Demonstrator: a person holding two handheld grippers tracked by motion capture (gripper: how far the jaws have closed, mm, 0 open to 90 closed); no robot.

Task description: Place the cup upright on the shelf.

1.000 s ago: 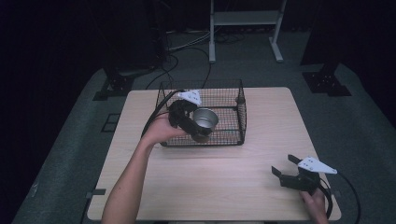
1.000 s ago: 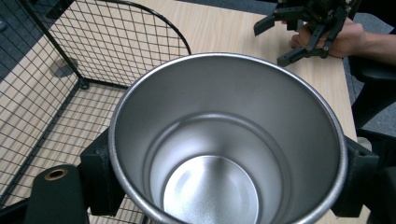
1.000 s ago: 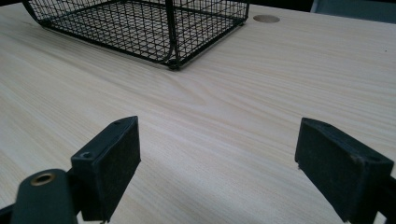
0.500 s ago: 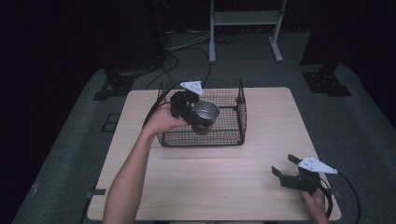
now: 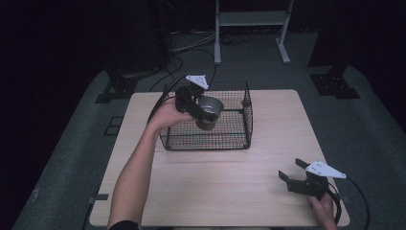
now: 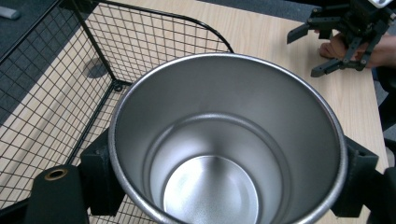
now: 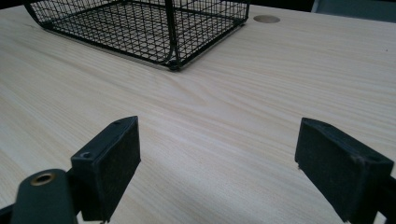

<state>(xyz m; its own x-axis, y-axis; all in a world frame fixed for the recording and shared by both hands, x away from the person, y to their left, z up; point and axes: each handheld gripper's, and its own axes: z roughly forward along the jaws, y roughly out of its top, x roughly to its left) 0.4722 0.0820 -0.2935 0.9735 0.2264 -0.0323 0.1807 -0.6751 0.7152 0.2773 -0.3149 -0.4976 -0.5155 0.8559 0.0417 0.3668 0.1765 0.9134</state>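
- Steel cup (image 5: 209, 111) sits pinched in my left tool (image 5: 194, 106), one jaw on each side of the wall just under the rim, so the mouth stays open to the left gripper view and I can see that it is empty inside.
- I hold the cup in the air above the wire basket (image 5: 238, 140), over its far left part, tilted rather than upright; I judge that this lines it up for lowering inside the mesh walls.
- That basket stands toward the far side of the wooden worktop (image 5: 225, 191), open at the top, so nothing blocks a drop from above.
- My right tool (image 5: 293, 176) rests at the near right corner, well apart from the basket, its jaws spread with nothing but bare wood between them.
- I judge it is parked there to keep clear of the left arm's path.
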